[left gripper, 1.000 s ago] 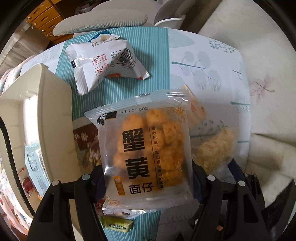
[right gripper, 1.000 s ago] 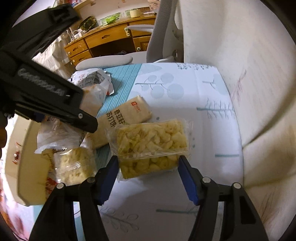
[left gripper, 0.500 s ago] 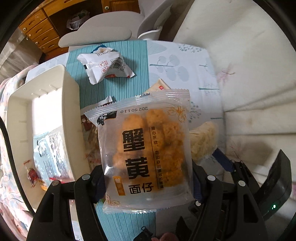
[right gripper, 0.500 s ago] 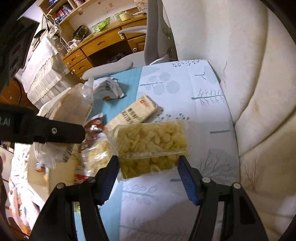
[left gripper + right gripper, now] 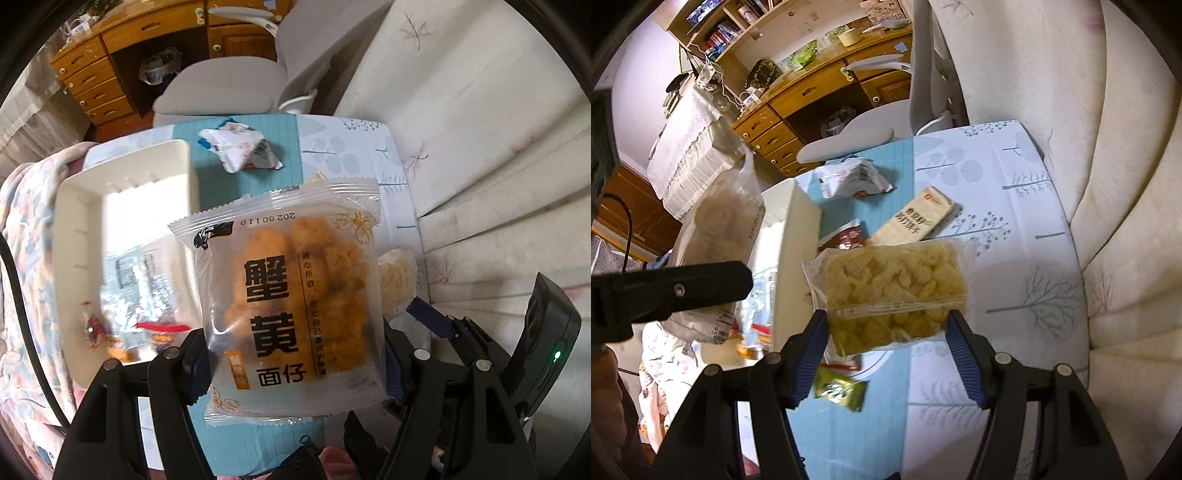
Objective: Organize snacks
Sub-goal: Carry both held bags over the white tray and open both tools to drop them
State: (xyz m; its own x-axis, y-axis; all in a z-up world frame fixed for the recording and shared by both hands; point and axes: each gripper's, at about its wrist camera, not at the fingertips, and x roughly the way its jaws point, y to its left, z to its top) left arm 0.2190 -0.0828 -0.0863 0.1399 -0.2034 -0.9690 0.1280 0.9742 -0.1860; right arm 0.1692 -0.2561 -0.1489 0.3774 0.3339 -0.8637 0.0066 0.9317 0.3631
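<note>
Two packets are being carried above the table at once, one in each gripper. The left gripper (image 5: 295,365) is pinching the orange crab-roe snack packet (image 5: 291,299) by its side edges, its jaws spread just as wide as the packet and closed against it. The right gripper (image 5: 886,350) is gripping the clear bag of pale yellow puffs (image 5: 894,291) the same way, blue pads pressing in on both sides of the bag.

Only the left wrist view is showing the printed face of the orange packet, with its large black characters and date code, and the inside of the cream bin (image 5: 122,192), where a clear-wrapped packet with a red strip (image 5: 147,291) is lying. That view is blurred over the bin's contents, so their details cannot be told. A white crumpled packet (image 5: 243,151) is lying on the teal stripe of the tablecloth (image 5: 343,147) beyond the bin.

Only the right wrist view is revealing what the orange packet is hiding from the left camera: a cream cracker sleeve (image 5: 916,221) lying flat on the cloth, a dark red packet (image 5: 849,236) touching the bin's outer wall, and a small green candy (image 5: 838,393) on the cloth beneath the right gripper. It is also showing the left gripper from the side, hanging over the bin with the back of its packet facing the camera.
</note>
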